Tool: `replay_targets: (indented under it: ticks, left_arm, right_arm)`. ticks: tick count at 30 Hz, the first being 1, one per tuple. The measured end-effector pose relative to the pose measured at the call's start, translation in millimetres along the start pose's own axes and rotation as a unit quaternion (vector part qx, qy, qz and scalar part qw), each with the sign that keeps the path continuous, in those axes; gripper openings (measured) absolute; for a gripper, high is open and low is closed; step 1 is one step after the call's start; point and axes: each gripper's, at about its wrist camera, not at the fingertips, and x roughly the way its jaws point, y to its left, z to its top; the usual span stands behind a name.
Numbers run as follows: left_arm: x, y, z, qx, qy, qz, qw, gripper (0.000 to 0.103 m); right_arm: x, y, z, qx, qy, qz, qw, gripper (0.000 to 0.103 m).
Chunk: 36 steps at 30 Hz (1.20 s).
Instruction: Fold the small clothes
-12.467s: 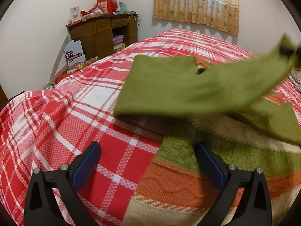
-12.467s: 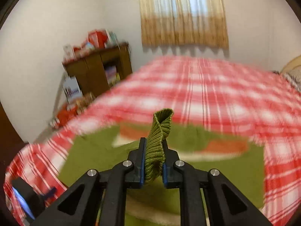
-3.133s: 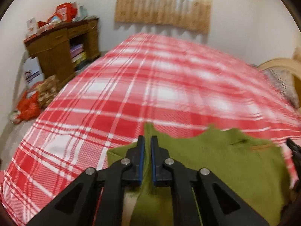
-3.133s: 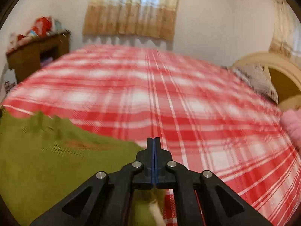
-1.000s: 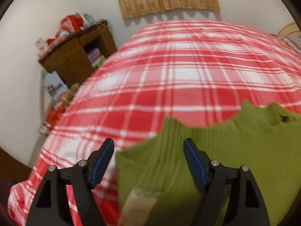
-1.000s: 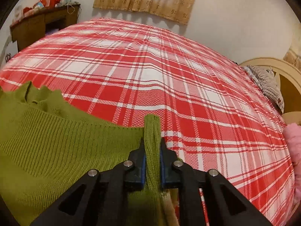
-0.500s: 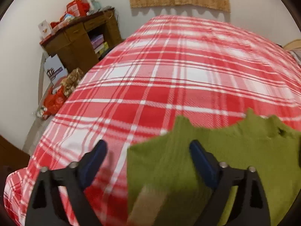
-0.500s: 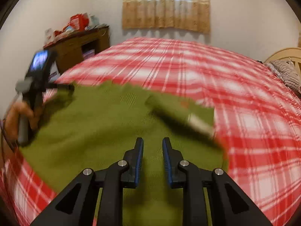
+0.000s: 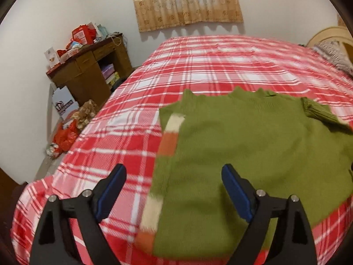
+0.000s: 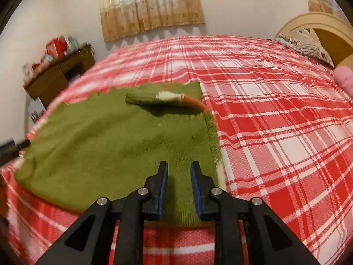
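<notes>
Green knitted sweater (image 9: pixel 253 145) lies folded on the red-and-white plaid bedspread (image 9: pixel 198 66) — both my grippers empty.

My left gripper (image 9: pixel 174 190) is spread wide above the sweater's left edge, holding nothing; my right gripper (image 10: pixel 178 187) is parted only a little, over its near right corner. One striped sleeve (image 10: pixel 163 98) lies across the far end.
</notes>
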Motion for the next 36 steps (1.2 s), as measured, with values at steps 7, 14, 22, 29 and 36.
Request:
replay_targets:
  ticks: [7, 14, 22, 29, 36]
  left_arm:
    - [-3.4, -3.2, -22.3, -0.01, 0.01, 0.015, 0.9998, 0.093]
    - [-9.0, -8.4, -27.6, 0.008, 0.01, 0.029, 0.9995, 0.093]
    - [-7.6, -13.3, -32.0, 0.01, 0.008, 0.027, 0.9995, 0.093]
    - [-9.9, -17.2, -31.7, -0.002, 0.006, 0.021, 0.9998, 0.093]
    - [-19.8, -3.7, -35.3, -0.019, 0.008, 0.027, 0.9994, 0.093]
  right_arm:
    - [17.1, 34.7, 48.0, -0.079, -0.001, 0.057, 0.995, 0.024]
    - [115.9, 37.0, 91.0, -0.105, 0.084, 0.052, 0.99, 0.024]
    - [92.5, -31.9, 116.3, 0.016, 0.006, -0.073, 0.997, 0.024]
    - [26.5, 42.8, 59.2, -0.026, -0.002, 0.044, 0.999, 0.025]
    - [39.9, 120.6, -3.2, -0.127, 0.026, 0.072, 0.989, 0.025]
